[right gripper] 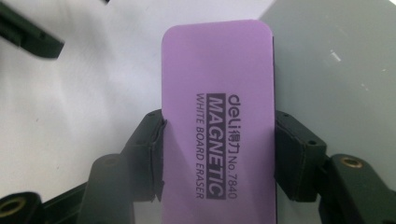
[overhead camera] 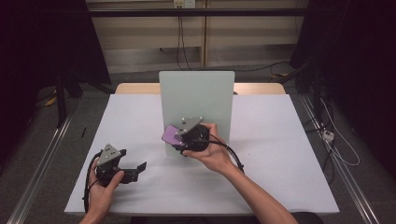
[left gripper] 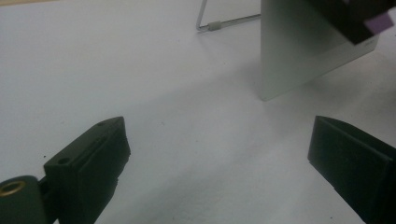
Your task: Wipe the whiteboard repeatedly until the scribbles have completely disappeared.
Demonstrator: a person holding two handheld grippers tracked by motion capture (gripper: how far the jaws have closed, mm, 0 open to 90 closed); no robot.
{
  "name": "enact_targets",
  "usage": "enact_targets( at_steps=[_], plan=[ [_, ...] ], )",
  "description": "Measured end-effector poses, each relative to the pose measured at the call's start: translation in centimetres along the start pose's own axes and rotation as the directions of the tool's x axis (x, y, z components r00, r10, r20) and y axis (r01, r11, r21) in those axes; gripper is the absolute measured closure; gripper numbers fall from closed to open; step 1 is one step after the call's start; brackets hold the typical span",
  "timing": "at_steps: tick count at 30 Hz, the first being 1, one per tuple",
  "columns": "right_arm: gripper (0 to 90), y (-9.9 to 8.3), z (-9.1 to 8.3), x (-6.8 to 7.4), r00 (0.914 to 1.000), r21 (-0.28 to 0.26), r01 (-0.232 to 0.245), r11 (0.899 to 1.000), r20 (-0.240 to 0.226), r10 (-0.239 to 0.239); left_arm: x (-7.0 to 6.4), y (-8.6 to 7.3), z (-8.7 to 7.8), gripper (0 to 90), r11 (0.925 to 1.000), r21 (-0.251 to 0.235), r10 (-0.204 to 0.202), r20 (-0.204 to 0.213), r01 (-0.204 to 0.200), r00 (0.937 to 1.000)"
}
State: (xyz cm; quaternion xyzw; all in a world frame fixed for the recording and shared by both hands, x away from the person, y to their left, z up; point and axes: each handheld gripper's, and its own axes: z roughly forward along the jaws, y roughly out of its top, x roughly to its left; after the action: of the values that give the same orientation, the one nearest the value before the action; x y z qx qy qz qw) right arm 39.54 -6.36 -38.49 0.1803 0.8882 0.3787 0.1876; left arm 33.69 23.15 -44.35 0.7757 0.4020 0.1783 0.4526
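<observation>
Now wiping — purple eraser [right gripper: 217, 121] at the whiteboard's [overhead camera: 196, 93] lower left corner.
Right gripper [overhead camera: 183, 138] pinches the eraser's long sides; keep it flat against the board, pressure even. Left gripper [overhead camera: 133, 169] rests spread — left of the board.

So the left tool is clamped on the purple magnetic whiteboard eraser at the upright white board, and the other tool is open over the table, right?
Not quite: the right tool, not the left, is clamped on the purple magnetic whiteboard eraser at the upright white board; the right gripper view shows its jaws against the eraser's two long sides. The left tool is the open one over the white table.
</observation>
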Motion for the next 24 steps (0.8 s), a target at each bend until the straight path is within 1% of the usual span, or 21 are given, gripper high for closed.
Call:
enact_targets(
  at_steps=[2,3,4,6,8,12,15,16,17,18,20,23,24],
  plan=[
    [42.1,0.3,-0.8,-0.6,0.9996,-0.022,-0.015,1.000,0.023,0.015,0.0,0.0,0.0,5.0,1.0000,0.001,0.000,0.001,0.000,1.0000],
    [42.1,0.4,-1.3,-1.0,0.9994,-0.034,-0.014,0.999,0.032,0.015,0.1,-0.1,0.0,5.0,1.0000,0.001,-0.002,0.002,0.002,1.0000],
    [42.0,0.5,-1.7,-1.2,0.9985,-0.050,-0.032,0.998,0.043,0.034,0.1,-0.1,0.0,5.0,1.0000,-0.001,-0.007,0.003,0.007,1.0000],
    [42.0,0.7,-2.4,-1.8,0.9970,-0.073,-0.046,0.996,0.059,0.050,0.2,-0.2,0.0,5.0,0.9999,0.000,-0.011,0.001,0.011,0.9999],
    [42.1,0.7,-2.9,-2.2,0.9961,-0.085,-0.061,0.995,0.058,0.066,0.2,-0.2,0.0,5.0,0.9998,0.003,-0.018,0.003,0.018,0.9998],
    [42.0,0.5,-3.0,-2.3,0.9957,-0.087,-0.072,0.994,0.052,0.077,0.3,-0.2,0.0,5.0,0.9999,0.002,-0.014,0.004,0.014,0.9999],
    [42.0,0.0,-3.1,-2.3,0.9953,-0.093,-0.093,0.991,0.018,0.096,0.3,-0.2,-0.1,5.0,0.9999,-0.001,-0.013,0.002,0.013,0.9999],
    [42.0,-0.3,-3.1,-2.2,0.9955,-0.090,-0.093,0.992,0.009,0.094,0.3,-0.2,0.0,5.0,0.9999,-0.004,-0.014,0.003,0.014,0.9999],
    [42.0,-0.6,-3.1,-2.1,0.9954,-0.092,-0.095,0.991,0.001,0.096,0.3,-0.1,0.0,5.0,1.0000,0.002,-0.009,0.003,0.009,1.0000],
    [42.0,-1.1,-3.1,-2.0,0.9947,-0.092,-0.103,0.990,-0.020,0.101,0.2,-0.1,0.1,5.0,0.9999,0.003,-0.011,0.003,0.011,0.9999],
    [42.0,-1.8,-3.2,-1.9,0.9939,-0.093,-0.108,0.990,-0.034,0.105,0.1,-0.1,0.2,5.0,1.0000,0.005,-0.007,0.006,0.007,1.0000],
    [42.0,-2.5,-3.6,-1.8,0.9900,-0.105,-0.135,0.985,-0.055,0.130,-0.1,-0.1,0.2,5.0,1.0000,0.005,0.000,0.005,0.000,1.0000],
    [42.0,-2.7,-3.7,-1.8,0.9888,-0.102,-0.141,0.985,-0.064,0.135,-0.1,-0.1,0.2,5.0,1.0000,0.006,0.000,0.004,0.000,1.0000]
  ],
)
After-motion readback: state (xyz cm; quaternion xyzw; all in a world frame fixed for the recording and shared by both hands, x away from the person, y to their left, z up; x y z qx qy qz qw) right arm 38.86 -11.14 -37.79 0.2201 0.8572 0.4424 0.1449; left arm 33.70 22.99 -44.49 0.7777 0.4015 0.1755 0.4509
